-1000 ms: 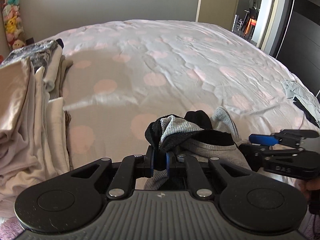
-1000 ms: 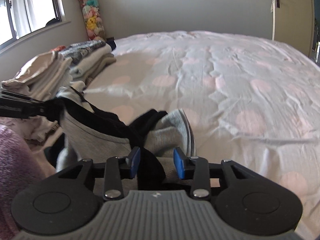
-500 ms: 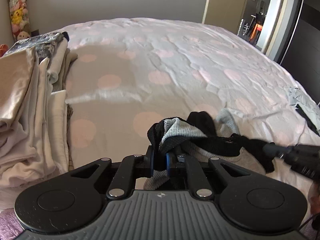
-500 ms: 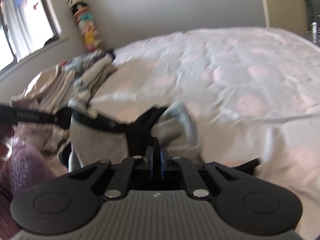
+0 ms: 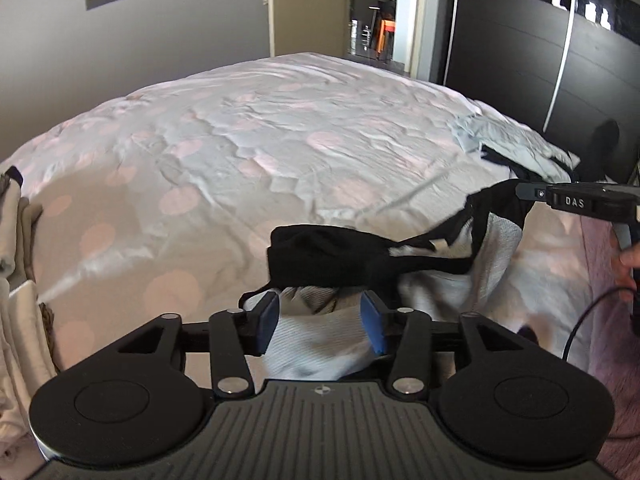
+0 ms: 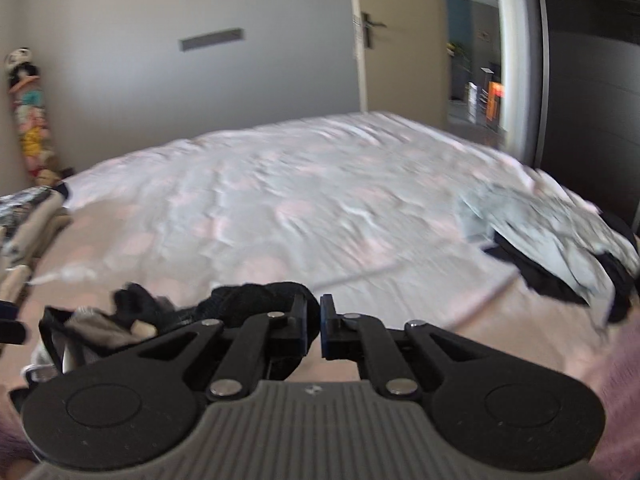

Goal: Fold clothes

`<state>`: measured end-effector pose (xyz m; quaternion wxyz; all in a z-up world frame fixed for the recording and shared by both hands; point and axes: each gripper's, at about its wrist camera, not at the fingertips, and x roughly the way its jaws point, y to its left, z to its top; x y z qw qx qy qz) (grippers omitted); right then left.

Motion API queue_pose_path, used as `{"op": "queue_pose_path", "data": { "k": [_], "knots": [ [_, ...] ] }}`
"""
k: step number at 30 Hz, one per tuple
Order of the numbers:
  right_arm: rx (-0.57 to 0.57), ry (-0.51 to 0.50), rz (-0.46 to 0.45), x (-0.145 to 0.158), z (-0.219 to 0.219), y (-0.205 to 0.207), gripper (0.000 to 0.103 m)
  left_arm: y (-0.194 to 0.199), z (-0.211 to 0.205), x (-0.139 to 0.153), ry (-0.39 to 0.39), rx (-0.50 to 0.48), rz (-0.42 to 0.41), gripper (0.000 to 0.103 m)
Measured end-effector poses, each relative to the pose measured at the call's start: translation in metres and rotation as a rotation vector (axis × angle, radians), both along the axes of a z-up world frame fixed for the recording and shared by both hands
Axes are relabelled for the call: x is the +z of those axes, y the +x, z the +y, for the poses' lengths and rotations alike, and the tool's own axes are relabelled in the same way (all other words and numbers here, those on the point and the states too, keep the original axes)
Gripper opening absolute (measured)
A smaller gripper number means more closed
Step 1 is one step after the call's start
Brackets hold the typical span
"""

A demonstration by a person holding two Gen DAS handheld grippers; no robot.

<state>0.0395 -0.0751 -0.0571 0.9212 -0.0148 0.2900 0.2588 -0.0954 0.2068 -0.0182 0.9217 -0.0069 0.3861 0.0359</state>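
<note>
A grey and black garment [image 5: 332, 260] lies crumpled on the bed just past my left gripper [image 5: 319, 318]. The left jaws are opening; grey cloth lies between the blue pads [image 5: 266, 316], which stand apart from it. In the left wrist view my right gripper [image 5: 520, 192] comes in from the right, shut on the garment's black band and stretching it sideways. In the blurred right wrist view my right gripper [image 6: 316, 322] is shut, and the garment [image 6: 168, 312] trails off to its left.
The bed [image 5: 280, 140] has a pale sheet with pink dots. Folded clothes [image 5: 16, 320] are stacked at its left edge. A heap of light grey and black clothes [image 5: 516, 148] lies at its right edge, beside a dark wardrobe [image 5: 540, 60]. A hand [image 5: 628, 264] holds the right gripper.
The left jaws have let go of the garment and spread apart. The right gripper has shut on the black band and pulled it to the right. Both views have swung rightward.
</note>
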Motion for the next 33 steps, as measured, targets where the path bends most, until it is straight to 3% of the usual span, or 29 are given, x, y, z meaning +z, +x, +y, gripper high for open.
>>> {"op": "queue_pose_path", "data": {
  "k": [6, 12, 17, 20, 24, 27, 30, 33],
  "knots": [
    [-0.095, 0.03, 0.143, -0.037, -0.023, 0.024, 0.007, 0.0, -0.013, -0.009, 0.033, -0.073, 0.062, 0.048],
    [-0.102, 0.054, 0.17, -0.049, -0.026, 0.029, 0.007, 0.005, -0.052, -0.028, 0.116, -0.21, 0.13, 0.047],
    [-0.099, 0.073, 0.177, -0.05, -0.028, 0.03, 0.007, 0.016, -0.074, -0.041, 0.172, -0.254, 0.162, 0.044],
    [-0.099, 0.079, 0.179, -0.05, -0.029, 0.031, 0.007, 0.017, -0.082, -0.037, 0.117, -0.289, 0.151, 0.043],
    [-0.094, 0.084, 0.175, -0.05, -0.028, 0.031, 0.007, 0.025, -0.09, -0.047, 0.069, -0.291, 0.204, 0.041],
    [-0.091, 0.086, 0.172, -0.05, -0.028, 0.03, 0.007, 0.034, -0.088, -0.064, 0.034, -0.241, 0.274, 0.03],
    [-0.092, 0.089, 0.173, -0.05, -0.029, 0.03, 0.007, 0.039, -0.074, -0.077, -0.06, -0.17, 0.315, 0.007],
    [-0.09, 0.086, 0.166, -0.049, -0.03, 0.03, 0.007, 0.032, -0.066, -0.07, -0.081, -0.135, 0.27, 0.001]
  ]
}}
